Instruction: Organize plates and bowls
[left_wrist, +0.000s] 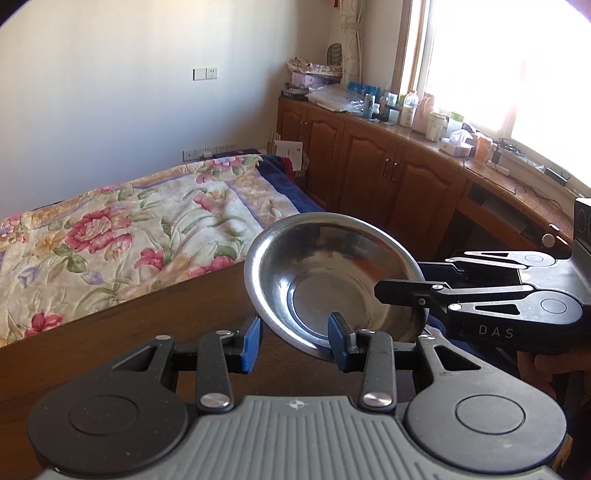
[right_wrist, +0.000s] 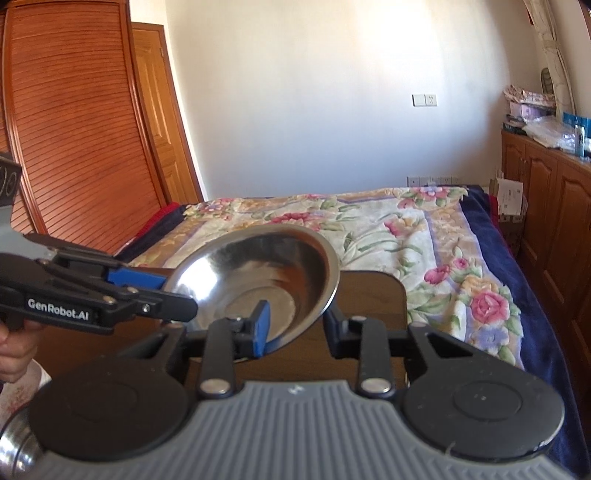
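A shiny steel bowl (left_wrist: 314, 266) (right_wrist: 258, 266) hangs tilted above the dark wooden table (left_wrist: 147, 325) (right_wrist: 369, 295), held from two sides. My left gripper (left_wrist: 295, 339) straddles the bowl's near rim, one blue pad inside and one outside, and is shut on the wall. In the right wrist view it comes in from the left (right_wrist: 166, 295) and clamps the bowl's left rim. My right gripper (right_wrist: 297, 325) is shut on the opposite rim, its blue pad inside the bowl. In the left wrist view it reaches in from the right (left_wrist: 399, 277).
A bed with a floral quilt (left_wrist: 129, 221) (right_wrist: 406, 229) lies just beyond the table. Wooden cabinets with a cluttered top (left_wrist: 369, 166) run along the right under a bright window. A louvred wardrobe door (right_wrist: 74, 129) stands left. Another steel vessel (right_wrist: 16, 450) shows at the bottom left.
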